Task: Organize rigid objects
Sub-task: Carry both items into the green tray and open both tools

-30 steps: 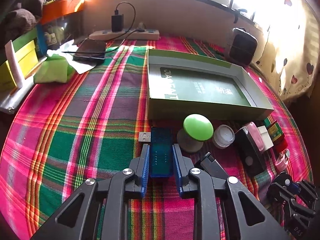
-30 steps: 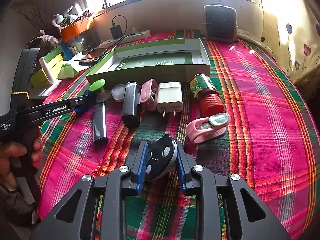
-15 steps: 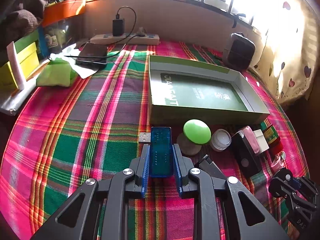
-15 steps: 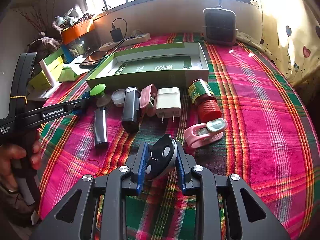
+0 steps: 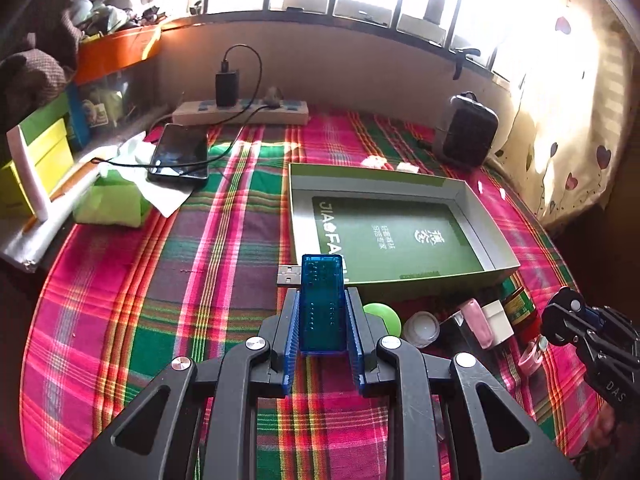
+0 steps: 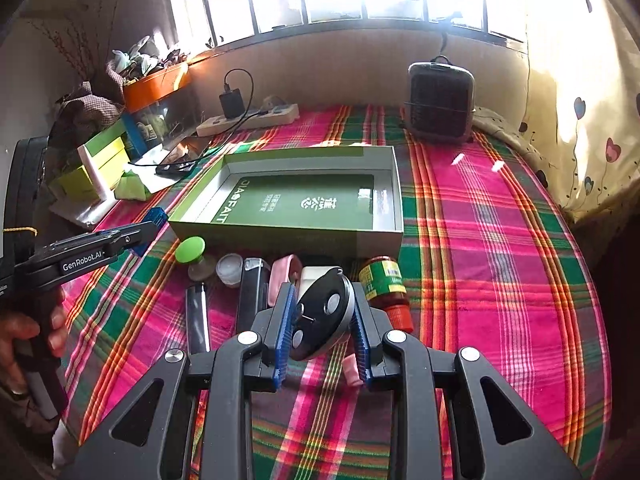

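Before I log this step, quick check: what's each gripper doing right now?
Left gripper: closed on the blue USB device.
Right gripper: closed on the black round gadget.

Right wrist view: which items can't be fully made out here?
- Pink clip: mostly hidden behind the right claw and its black key fob.
- White charger: top edge only, behind the fob.
- Red-capped jar: label too small to read.
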Tool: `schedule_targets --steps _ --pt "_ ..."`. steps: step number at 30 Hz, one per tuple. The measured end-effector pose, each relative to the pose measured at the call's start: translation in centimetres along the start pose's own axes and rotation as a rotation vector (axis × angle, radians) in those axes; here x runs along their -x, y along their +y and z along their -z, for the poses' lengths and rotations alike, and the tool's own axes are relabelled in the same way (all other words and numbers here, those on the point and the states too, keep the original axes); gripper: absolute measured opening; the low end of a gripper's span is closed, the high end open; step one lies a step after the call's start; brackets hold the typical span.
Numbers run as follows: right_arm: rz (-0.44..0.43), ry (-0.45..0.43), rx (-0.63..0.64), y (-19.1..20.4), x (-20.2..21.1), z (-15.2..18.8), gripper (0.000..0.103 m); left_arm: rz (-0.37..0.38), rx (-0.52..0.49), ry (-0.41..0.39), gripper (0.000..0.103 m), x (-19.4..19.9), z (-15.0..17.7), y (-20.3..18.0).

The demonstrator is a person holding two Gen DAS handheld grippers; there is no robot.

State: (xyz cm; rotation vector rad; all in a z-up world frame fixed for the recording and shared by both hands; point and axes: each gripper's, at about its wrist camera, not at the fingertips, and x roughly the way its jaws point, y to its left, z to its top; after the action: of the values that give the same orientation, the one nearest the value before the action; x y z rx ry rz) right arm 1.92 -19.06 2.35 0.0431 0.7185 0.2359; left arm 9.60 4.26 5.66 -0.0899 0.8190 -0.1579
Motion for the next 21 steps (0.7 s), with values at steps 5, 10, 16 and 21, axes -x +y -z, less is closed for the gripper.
schedule_targets --steps 5,10,16,21 --pt "0.001 0.0 0.026 -0.2 -1.3 -2.8 0.028 0.028 -0.007 0.016 0.021 -1.2 -2.0 -0.2" --pt "-0.002 0.021 0.038 -0.8 -3.5 -5.5 0.028 0.024 -0.021 0.026 0.021 -3.0 -3.6 -0.2" --pt "0.011 0.062 0.056 -1.5 -7.2 -8.3 0.028 0.017 -0.023 0.051 0.021 -5.8 -5.3 0.0" --pt "-0.004 0.118 0.056 -2.0 -10.5 -9.7 0.028 0.023 -0.031 0.072 0.021 -7.8 -6.0 -0.1"
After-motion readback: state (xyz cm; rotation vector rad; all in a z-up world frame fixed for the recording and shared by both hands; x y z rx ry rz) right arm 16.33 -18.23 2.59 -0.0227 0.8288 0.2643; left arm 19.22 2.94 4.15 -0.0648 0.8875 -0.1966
